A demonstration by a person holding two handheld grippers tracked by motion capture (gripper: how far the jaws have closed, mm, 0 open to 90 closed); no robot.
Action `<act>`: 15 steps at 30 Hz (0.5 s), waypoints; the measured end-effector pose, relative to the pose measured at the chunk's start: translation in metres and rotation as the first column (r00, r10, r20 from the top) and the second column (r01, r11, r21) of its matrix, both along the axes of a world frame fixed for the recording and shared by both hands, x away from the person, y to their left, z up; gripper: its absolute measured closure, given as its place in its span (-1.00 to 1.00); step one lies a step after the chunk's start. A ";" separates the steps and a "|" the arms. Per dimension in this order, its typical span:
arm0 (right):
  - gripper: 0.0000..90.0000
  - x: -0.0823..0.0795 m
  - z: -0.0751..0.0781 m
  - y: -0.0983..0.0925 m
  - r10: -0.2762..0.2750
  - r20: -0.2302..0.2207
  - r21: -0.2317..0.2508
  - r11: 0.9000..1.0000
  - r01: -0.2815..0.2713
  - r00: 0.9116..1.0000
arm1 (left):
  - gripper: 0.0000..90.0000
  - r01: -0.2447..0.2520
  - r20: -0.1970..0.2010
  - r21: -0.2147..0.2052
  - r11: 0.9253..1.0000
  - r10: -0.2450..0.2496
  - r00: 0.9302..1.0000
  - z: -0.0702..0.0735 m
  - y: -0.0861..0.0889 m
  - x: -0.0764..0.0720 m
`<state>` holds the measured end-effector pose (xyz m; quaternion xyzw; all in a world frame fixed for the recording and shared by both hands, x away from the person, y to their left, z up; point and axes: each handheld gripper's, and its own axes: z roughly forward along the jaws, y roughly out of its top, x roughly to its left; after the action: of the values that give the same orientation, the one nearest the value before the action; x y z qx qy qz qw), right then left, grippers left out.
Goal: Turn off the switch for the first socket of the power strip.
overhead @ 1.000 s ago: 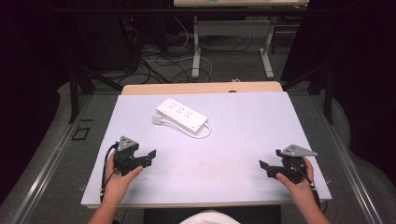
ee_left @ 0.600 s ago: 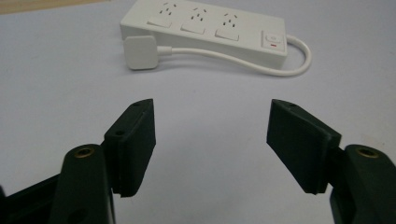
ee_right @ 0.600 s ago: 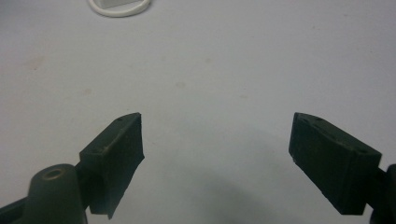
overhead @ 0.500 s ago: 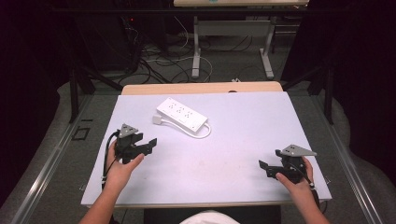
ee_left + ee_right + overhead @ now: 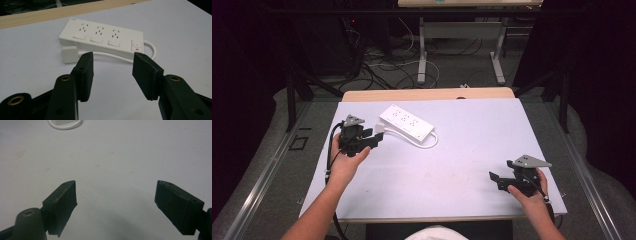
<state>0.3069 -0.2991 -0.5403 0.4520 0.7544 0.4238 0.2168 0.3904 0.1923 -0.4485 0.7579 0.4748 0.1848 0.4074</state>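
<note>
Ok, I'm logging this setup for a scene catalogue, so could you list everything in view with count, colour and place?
White plastic power strip: one, white, far left part of the table, three outlets and a switch.
White plug: one, white, lying beside the strip on its looped white cord.
Pale grey table: one, wooden strip along its far edge.
Cables on the floor: several, dark and white, behind the table.
Left hand-held gripper: one, black, jaws apart, nothing between them, near the plug.
Right hand-held gripper: one, black, open, near right edge.

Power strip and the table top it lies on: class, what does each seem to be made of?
Power strip: probably hard moulded plastic, white, faintly glossy, with crisp edges and a rounded white cable. Table top: a matt pale sheet, perhaps laminate or a mat, lightly stained, over a wood-look board along the far edge.
</note>
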 end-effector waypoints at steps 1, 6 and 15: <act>-0.63 0.000 0.000 0.000 -0.001 0.000 0.000 1.000 0.001 1.000 | 0.18 0.010 0.005 0.006 1.000 -0.010 1.000 0.002 -0.002 0.002; -0.63 0.000 0.000 -0.001 -0.002 -0.001 0.005 1.000 0.002 1.000 | 0.21 0.029 -0.001 0.027 0.999 -0.029 1.000 0.009 -0.012 0.012; -0.62 0.000 0.000 0.001 0.002 -0.004 0.013 1.000 -0.002 1.000 | 0.34 0.040 -0.031 0.025 0.999 -0.039 0.999 0.012 -0.026 0.026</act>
<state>0.3064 -0.2983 -0.5404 0.4535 0.7526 0.4278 0.2119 0.4163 0.1663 -0.4363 0.7752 0.4635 0.1711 0.3938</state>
